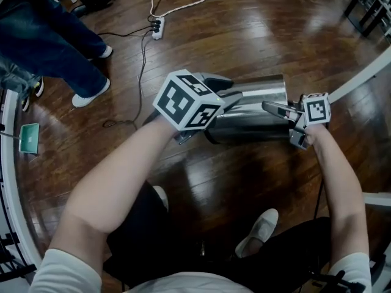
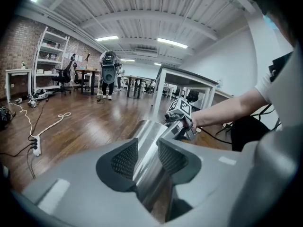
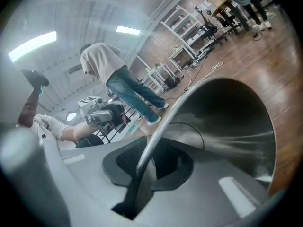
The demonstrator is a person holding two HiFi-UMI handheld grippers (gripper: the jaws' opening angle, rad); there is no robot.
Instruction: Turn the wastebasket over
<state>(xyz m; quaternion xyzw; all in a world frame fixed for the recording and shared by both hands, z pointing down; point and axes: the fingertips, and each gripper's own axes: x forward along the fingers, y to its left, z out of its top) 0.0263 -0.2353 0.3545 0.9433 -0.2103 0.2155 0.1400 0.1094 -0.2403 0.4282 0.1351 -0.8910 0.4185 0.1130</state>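
Indoors, glossy wood floor (image 1: 256, 35); left tool (image 2: 144, 160) and right tool (image 3: 149, 160) clamped on wastebasket (image 1: 256, 112)

Open-plan lab/workshop space.
Brick wall (image 2: 14, 51), stocked shelves (image 2: 49, 56), office chair (image 2: 64, 74), white desk (image 2: 187, 79), more tables (image 2: 137, 84) in rows further back, strip lights (image 2: 171, 42) on ribbed ceiling; power strip (image 1: 157, 27) and loose cable (image 1: 183, 5) on wood floor (image 1: 244, 35).

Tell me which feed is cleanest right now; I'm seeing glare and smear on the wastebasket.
Head view: sharpest, dark at the corners, glare streaks on the wastebasket and floor. Left gripper view: fisheye bowing, black edges, the steel side mirror-bright, ceiling lights blown out. Right gripper view: tilted, hazy and smeared toward the edges, only the rim between the jaws fairly clear.
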